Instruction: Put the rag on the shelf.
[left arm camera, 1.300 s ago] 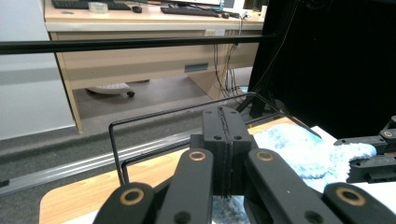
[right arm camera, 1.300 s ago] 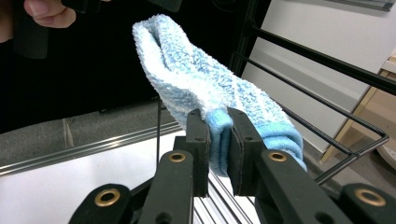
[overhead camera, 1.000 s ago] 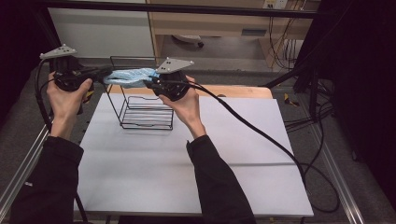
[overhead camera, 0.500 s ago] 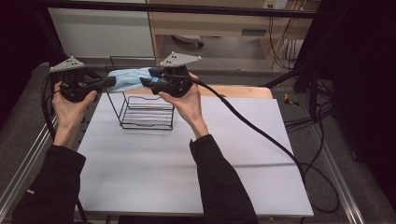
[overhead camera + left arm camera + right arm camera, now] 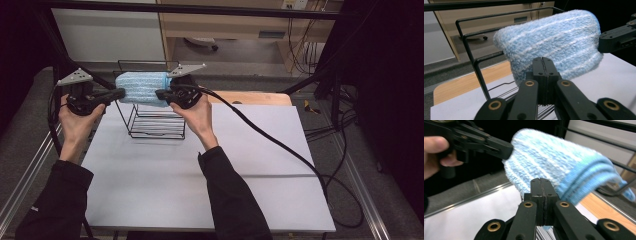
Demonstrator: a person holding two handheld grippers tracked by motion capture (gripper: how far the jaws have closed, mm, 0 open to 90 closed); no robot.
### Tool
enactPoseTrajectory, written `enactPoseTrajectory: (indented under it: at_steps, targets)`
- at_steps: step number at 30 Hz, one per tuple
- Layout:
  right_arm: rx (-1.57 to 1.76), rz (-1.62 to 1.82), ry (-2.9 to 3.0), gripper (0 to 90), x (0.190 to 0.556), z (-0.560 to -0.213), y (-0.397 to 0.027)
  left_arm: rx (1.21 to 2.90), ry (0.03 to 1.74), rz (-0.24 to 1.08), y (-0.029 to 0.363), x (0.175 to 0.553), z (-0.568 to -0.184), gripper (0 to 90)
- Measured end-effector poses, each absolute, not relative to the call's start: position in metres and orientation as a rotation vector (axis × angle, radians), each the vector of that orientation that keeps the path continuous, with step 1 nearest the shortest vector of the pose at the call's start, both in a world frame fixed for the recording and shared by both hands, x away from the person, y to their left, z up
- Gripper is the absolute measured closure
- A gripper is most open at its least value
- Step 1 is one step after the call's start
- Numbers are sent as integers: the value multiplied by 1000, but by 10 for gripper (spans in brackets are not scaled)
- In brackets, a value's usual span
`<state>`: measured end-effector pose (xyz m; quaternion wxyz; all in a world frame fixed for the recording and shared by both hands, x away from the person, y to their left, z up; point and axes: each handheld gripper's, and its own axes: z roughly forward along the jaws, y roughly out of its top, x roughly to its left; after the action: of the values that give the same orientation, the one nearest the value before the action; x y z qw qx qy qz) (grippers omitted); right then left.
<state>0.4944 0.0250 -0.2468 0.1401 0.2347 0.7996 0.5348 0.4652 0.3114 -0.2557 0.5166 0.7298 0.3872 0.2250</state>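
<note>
Left gripper: jaws pressed together, a lower edge of a folded blue microfibre cloth pinched between the tips; seen in the high view at the cloth's left end, held in the person's left hand. Right gripper: jaws have just been closing and now meet, with the lower edge of the same cloth nipped between them; in the high view it sits at the cloth's right end, held in the right hand. Cloth: fluffy pile, pale blue with faint white stripes, folded into several layers whose edges show at one end in the right gripper view; stretched level between the two grippers and held up in the air at the top of a black wire rack; whether it touches the rack's upper wires cannot be told. Rack: open wire frame, upright on the far left part of a white table top, its tall wire loops rising behind the cloth in the left gripper view. Further items: a strip of wooden board at the table's far edge; a black cable trailing from the right gripper across the table to its right side.
</note>
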Motion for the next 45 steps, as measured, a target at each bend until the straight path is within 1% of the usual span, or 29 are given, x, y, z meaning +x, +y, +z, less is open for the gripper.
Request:
enactPoseTrajectory:
  at_steps: [13,20,23,31,40,43,45]
  targets:
    - [689,1521,2244,900,502,-268,24,1737,948,581,305,475,-269,899]
    - [677,1524,2232,892,501,-269,25,1730,950,587,305,475,-269,896]
    - [664,1538,2223,875,498,-266,23,1722,946,573,307,470,-267,855]
    - [651,1583,2214,777,490,-255,17,1719,949,556,310,460,-256,743]
    - [657,1609,2185,650,485,-243,9,1731,946,586,308,453,-244,624]
    - [663,1622,2175,568,483,-238,5,1734,947,602,308,451,-240,569]
    - [669,1628,2170,530,482,-235,2,1733,946,608,308,450,-238,537]
